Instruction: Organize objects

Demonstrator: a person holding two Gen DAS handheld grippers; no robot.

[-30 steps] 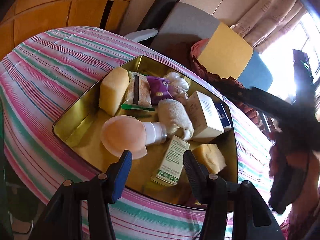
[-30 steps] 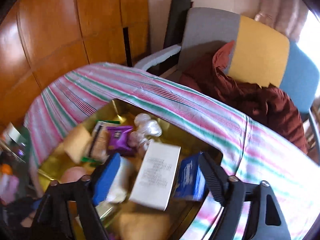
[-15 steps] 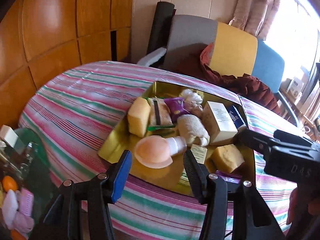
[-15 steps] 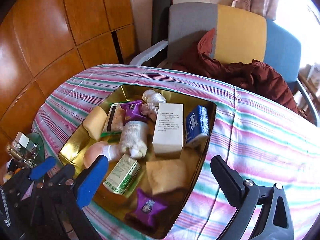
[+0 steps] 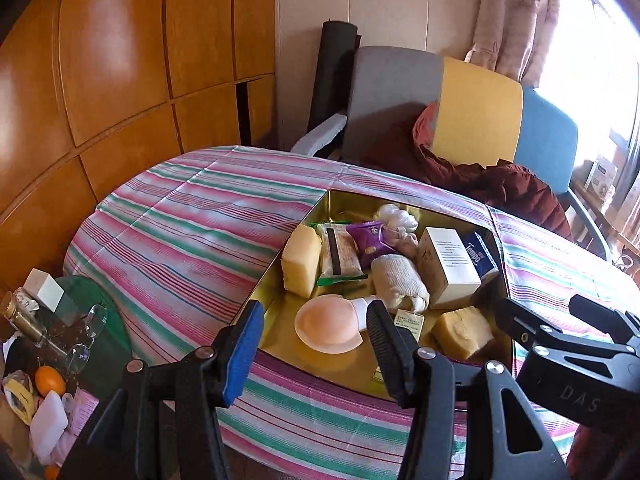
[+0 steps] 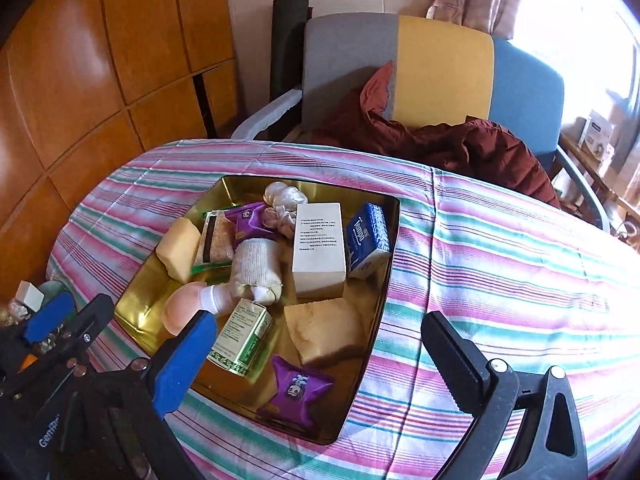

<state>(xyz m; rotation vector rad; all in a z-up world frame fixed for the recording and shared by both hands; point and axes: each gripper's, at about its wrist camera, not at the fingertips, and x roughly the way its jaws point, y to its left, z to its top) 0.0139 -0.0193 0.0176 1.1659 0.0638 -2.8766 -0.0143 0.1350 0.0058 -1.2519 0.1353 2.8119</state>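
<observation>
A gold tray (image 6: 370, 312) is sitting on a table covered with a striped cloth (image 6: 500, 280), and the things being organized are all lying inside it. Along the far side, a white box (image 6: 319, 250) is lying flat beside a blue tissue pack (image 6: 368, 240), which is leaning against the tray's right wall. A bunch of white cloth (image 6: 284, 196) is lying near the far edge, with a purple packet (image 6: 250, 222) and a biscuit wrapper (image 6: 216, 242) just to its left. A yellow sponge (image 6: 178, 250) is standing at the left side. A rolled towel (image 6: 256, 270) is lying in the middle, touching the white box. Nearer the cameras, a pink sponge with a white handle (image 6: 188, 312) is resting beside a green box (image 6: 242, 336), a second yellow sponge (image 6: 326, 330) is lying just right of that, and a second purple packet (image 6: 296, 390) is lying at the near edge.

The left gripper (image 5: 316, 340) is hovering over the near edge of the tray, its jaws spread apart with nothing between them, the pink sponge showing in the gap. The right gripper (image 6: 316, 356) is hanging over the tray's near side, jaws spread wide and gripping nothing. Each gripper is showing at the edge of the other's view.

A chair (image 6: 440, 64) with a dark red jacket (image 6: 440, 144) is standing behind the table.
</observation>
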